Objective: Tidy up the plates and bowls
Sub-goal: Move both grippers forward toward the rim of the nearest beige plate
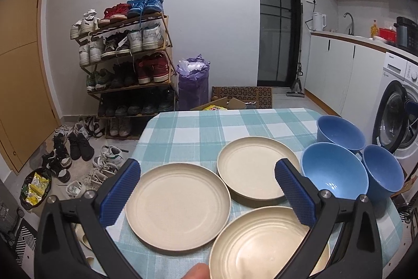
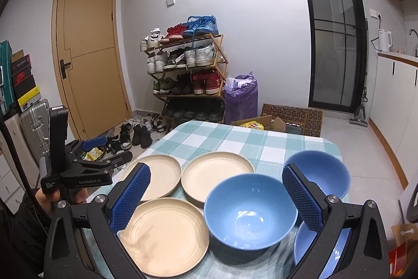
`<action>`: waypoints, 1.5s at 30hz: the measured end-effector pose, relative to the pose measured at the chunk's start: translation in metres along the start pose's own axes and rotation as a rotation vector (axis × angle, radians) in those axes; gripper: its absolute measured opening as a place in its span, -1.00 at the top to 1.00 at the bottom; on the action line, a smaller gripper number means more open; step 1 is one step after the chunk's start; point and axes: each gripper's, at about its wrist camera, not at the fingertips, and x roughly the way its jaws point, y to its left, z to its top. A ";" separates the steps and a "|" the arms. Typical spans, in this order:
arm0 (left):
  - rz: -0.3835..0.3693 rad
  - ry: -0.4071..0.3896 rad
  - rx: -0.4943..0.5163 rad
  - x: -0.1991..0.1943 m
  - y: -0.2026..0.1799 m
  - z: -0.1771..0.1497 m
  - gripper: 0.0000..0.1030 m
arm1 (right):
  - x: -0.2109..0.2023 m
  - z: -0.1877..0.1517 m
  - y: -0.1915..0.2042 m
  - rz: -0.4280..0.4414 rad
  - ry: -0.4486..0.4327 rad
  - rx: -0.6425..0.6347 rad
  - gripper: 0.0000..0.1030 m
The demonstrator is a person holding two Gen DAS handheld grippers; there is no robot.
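Three round cream plates [image 1: 178, 205] with a matte, faintly ringed surface lie flat and face up, clustered on the bench's teal-and-white checked cloth [image 1: 198, 130]. Three smooth glossy blue bowls [image 2: 250, 209] sit upright just to their right. Left gripper [image 1: 207, 194] and right gripper [image 2: 216, 200] both hover over them, ribbed blue fingers spread apart, empty. "GenRobot.AI" is printed on the left one's body.

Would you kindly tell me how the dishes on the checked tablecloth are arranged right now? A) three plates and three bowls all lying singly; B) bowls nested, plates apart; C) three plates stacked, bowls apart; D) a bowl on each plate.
A: the three cream plates and three blue bowls each sit separately on the tablecloth, none stacked.
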 end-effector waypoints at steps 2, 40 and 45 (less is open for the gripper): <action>-0.001 0.004 0.000 0.003 0.001 0.005 -1.00 | 0.004 0.008 -0.002 0.007 -0.002 0.003 -0.99; -0.056 0.160 0.054 0.113 0.002 0.053 -1.00 | 0.170 0.081 -0.053 -0.012 0.286 0.070 -0.99; -0.055 0.197 0.058 0.133 0.002 0.054 -1.00 | 0.200 0.074 -0.058 -0.016 0.350 0.068 -0.99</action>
